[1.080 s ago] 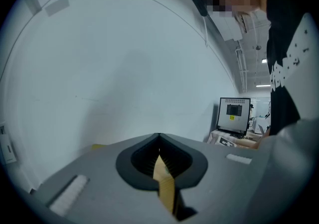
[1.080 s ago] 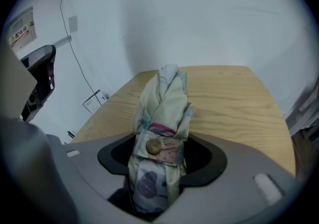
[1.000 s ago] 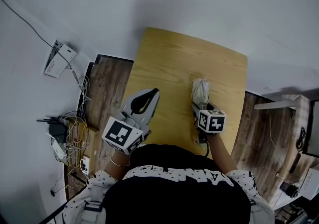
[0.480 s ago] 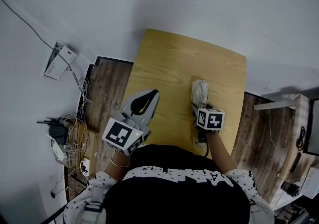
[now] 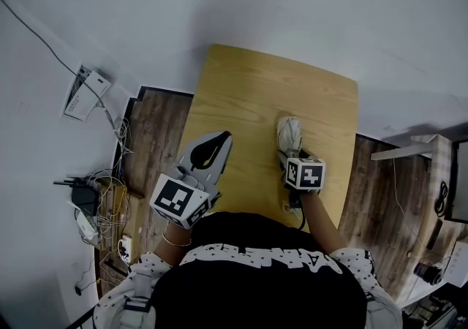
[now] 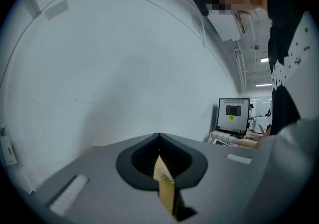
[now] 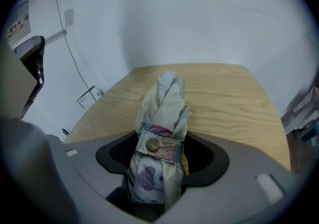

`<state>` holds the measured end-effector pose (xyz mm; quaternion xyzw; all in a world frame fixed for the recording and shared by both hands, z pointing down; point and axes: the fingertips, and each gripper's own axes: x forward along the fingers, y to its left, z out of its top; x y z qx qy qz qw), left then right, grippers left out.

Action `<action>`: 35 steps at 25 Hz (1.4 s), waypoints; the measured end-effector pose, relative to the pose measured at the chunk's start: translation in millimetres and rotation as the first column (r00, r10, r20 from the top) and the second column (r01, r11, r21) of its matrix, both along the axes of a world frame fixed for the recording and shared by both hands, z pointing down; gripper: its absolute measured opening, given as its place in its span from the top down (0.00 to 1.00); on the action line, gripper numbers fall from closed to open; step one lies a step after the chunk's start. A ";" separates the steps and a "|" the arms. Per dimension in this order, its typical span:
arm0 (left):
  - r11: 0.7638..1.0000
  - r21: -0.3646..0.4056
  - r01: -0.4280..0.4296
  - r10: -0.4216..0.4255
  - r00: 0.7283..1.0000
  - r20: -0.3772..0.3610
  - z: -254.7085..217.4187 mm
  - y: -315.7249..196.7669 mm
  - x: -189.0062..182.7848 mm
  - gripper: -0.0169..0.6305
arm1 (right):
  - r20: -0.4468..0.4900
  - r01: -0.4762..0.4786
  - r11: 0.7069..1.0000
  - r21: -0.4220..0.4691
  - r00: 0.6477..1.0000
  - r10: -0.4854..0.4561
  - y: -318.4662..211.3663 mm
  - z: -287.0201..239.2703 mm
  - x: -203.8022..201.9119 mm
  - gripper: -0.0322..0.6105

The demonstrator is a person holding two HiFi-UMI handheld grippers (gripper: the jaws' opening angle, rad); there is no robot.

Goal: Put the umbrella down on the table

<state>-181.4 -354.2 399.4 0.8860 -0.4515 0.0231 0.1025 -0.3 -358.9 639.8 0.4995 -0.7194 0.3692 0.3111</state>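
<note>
A folded umbrella [image 5: 290, 130] in pale floral cloth, strapped shut with a button tab, lies on the light wooden table [image 5: 248, 93] right of its middle. My right gripper [image 5: 292, 152] points steeply down over its near end. The jaws have just been opening, and the umbrella [image 7: 162, 118] still sits between them in the right gripper [image 7: 158, 173] view, resting on the tabletop. My left gripper [image 5: 221, 137] hovers over the table's near left edge, shut and empty. In its own view the left gripper [image 6: 160, 157] faces a white wall.
White walls stand behind and left of the table. A white wall box [image 5: 86, 88] and a tangle of cables and devices [image 5: 99, 203] lie on the floor to the left. A white shelf [image 5: 409, 150] stands at the right. A monitor [image 6: 233, 114] shows far off.
The whole head view has shifted slightly left. Both grippers and the umbrella keep their places on the table.
</note>
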 end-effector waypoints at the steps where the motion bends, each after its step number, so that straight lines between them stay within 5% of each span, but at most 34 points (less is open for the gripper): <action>1: 1.000 -0.001 0.001 -0.001 1.000 -0.002 -0.4 0.2 -0.6 1.00 | -0.002 0.001 1.000 0.004 1.000 -0.001 0.1 -1.3 -0.1 0.48; 11: 0.999 0.015 -0.028 0.029 0.999 -0.016 -4.2 7.8 4.9 1.00 | -0.019 -0.034 0.990 0.134 0.999 0.037 -3.8 -34.5 9.7 0.50; 22: 0.997 0.041 -0.068 0.070 0.997 -0.038 -11.5 20.0 9.6 1.00 | -0.062 -0.110 0.940 0.324 0.989 0.137 2.4 -72.4 25.2 0.93; 35: 0.992 0.050 -0.113 0.115 0.993 -0.035 -16.0 28.5 14.1 1.00 | 0.004 -0.135 0.911 0.389 0.989 0.145 21.3 -106.3 27.5 0.93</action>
